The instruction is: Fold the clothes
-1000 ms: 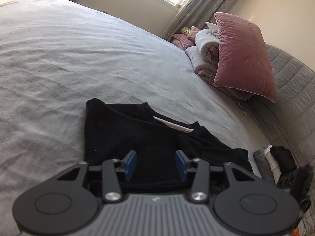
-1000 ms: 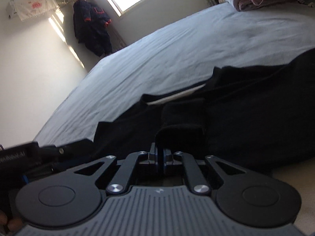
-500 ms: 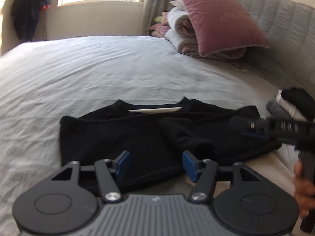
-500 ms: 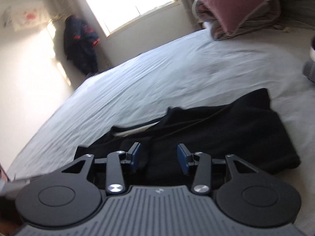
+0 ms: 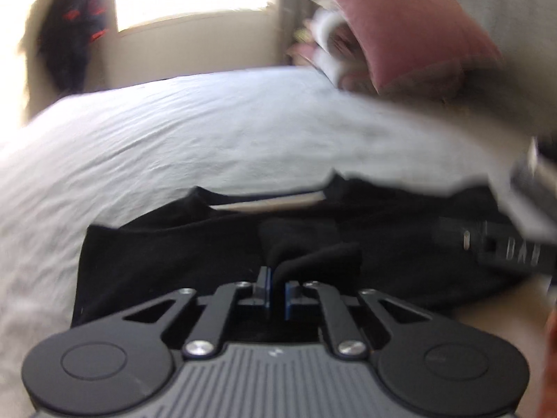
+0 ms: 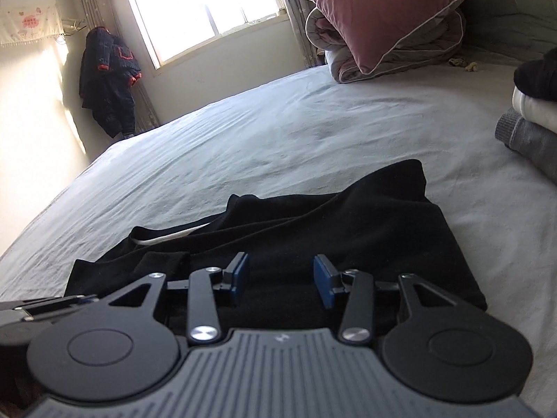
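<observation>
The left gripper (image 5: 276, 287) is closed to a narrow gap, pinching a raised fold of the black garment (image 5: 195, 247). The right gripper (image 6: 281, 280) stands wide open above the garment's near edge, holding nothing. The black garment (image 6: 365, 233) lies partly folded on the grey bedsheet (image 6: 261, 129). To the right sits a stack of folded clothes (image 6: 532, 122). Farther back rests a pink pillow (image 6: 376, 3) on rolled bedding, beside the window (image 6: 205, 3).

1. The black garment (image 6: 348, 230) lay partly folded on the bed, neckline away from the cameras, a pale inner collar band showing.
2. A raised fold of its cloth (image 5: 313, 257) was pinched near the front edge, lifted off the layer beneath.
</observation>
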`<state>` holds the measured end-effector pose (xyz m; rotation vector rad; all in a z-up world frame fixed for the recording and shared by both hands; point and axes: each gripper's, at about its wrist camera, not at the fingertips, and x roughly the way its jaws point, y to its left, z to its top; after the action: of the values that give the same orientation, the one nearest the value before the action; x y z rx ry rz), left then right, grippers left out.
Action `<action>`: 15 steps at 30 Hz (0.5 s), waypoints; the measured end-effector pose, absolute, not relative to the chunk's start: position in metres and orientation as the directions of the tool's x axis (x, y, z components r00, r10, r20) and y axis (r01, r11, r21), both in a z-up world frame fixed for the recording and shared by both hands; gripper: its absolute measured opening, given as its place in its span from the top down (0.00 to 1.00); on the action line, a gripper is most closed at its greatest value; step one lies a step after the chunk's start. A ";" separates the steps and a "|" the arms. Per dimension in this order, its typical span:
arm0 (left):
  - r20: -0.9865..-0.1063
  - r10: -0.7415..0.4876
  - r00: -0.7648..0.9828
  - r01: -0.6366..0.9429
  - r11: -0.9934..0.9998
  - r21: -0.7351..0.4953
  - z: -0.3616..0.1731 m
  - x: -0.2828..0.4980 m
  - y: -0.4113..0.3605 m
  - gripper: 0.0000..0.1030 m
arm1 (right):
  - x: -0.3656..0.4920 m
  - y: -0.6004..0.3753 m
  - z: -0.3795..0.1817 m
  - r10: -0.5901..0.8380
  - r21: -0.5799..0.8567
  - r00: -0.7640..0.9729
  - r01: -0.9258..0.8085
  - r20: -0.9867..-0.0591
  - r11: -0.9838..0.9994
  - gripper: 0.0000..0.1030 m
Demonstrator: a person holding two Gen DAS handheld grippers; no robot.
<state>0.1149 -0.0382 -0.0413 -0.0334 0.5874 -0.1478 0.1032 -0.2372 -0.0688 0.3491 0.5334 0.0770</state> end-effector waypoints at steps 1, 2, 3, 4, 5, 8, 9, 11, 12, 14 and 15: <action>-0.522 -0.137 0.842 0.089 0.989 -0.116 -0.040 0.110 -0.030 0.94 | 0.103 -0.237 -0.069 0.158 0.339 0.860 0.019 -0.485 0.940 0.56; -0.495 -0.123 0.860 0.049 0.986 -0.158 -0.038 0.105 -0.022 0.94 | 0.104 -0.237 -0.069 0.154 0.333 0.861 0.019 -0.485 0.943 0.56; -0.472 -0.109 0.875 0.007 0.977 -0.212 -0.039 0.100 -0.013 0.94 | 0.104 -0.237 -0.069 0.150 0.327 0.862 0.020 -0.485 0.945 0.56; -0.451 -0.095 0.888 -0.034 0.963 -0.269 -0.040 0.094 -0.003 0.93 | 0.104 -0.237 -0.069 0.146 0.321 0.862 0.021 -0.485 0.947 0.56; -0.432 -0.069 0.899 -0.082 0.944 -0.321 -0.043 0.089 0.005 0.94 | 0.105 -0.237 -0.069 0.145 0.320 0.862 0.021 -0.485 0.947 0.56; -0.428 -0.010 0.904 -0.185 0.892 -0.413 -0.056 0.078 0.027 0.92 | 0.105 -0.237 -0.070 0.148 0.325 0.860 0.021 -0.488 0.946 0.56; -0.439 -0.017 0.898 -0.197 0.877 -0.439 -0.059 0.077 0.033 0.90 | 0.106 -0.238 -0.071 0.149 0.326 0.860 0.022 -0.489 0.945 0.55; -0.465 -0.049 0.884 -0.210 0.847 -0.488 -0.067 0.079 0.045 0.83 | 0.106 -0.238 -0.071 0.149 0.327 0.859 0.023 -0.490 0.945 0.55; -0.477 -0.066 0.876 -0.216 0.831 -0.512 -0.070 0.080 0.051 0.80 | 0.106 -0.239 -0.071 0.150 0.329 0.859 0.022 -0.489 0.944 0.55; -0.470 -0.066 0.880 -0.215 0.827 -0.519 -0.068 0.082 0.056 0.64 | 0.106 -0.240 -0.070 0.151 0.334 0.861 0.023 -0.486 0.942 0.55; -0.470 -0.067 0.880 -0.211 0.830 -0.516 -0.067 0.085 0.057 0.62 | 0.107 -0.240 -0.070 0.151 0.335 0.861 0.024 -0.486 0.942 0.55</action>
<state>0.0845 0.0568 -0.0666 -0.5921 0.4953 0.0798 0.1067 -0.2402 -0.0704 0.3398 0.5317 0.0681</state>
